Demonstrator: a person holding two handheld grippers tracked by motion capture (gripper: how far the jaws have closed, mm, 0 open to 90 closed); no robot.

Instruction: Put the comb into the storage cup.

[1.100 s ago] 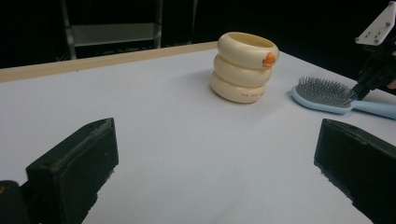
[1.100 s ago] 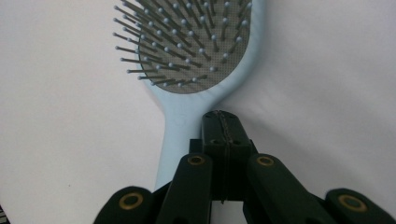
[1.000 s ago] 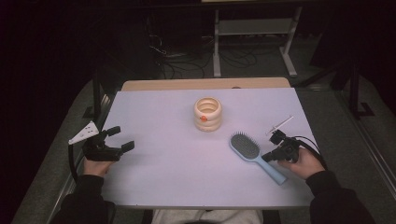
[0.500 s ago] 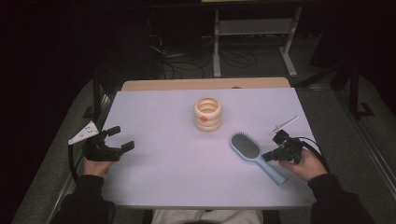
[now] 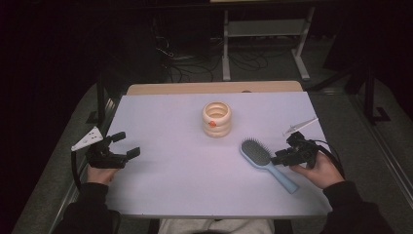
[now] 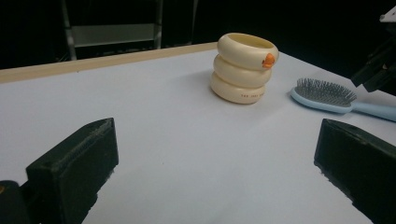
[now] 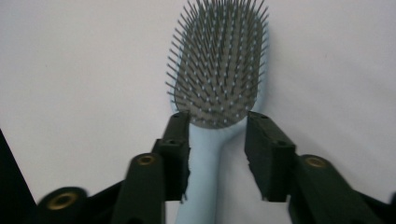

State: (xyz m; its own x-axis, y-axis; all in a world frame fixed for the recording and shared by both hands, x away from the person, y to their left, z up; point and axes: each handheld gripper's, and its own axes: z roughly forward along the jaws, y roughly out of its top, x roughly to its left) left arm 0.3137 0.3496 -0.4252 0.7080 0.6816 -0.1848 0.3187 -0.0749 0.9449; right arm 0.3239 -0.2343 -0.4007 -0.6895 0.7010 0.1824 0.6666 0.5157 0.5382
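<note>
Blue plastic hairbrush, bristly oval head, lies between right fingers, just opened, apart.

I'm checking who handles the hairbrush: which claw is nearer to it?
Right. The right claw straddles the hairbrush at its neck, jaws just opening. The left claw sits far across the table.

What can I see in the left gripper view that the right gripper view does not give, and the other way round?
The left gripper view gives the cream ring-shaped holder with its orange spot, the table's far wooden edge, and the left gripper with wide-open jaws. The right gripper view gives the right gripper, its jaws just opened, either side of the handle with a gap on the right. Both give the blue hairbrush lying bristles up on the white table.
</note>
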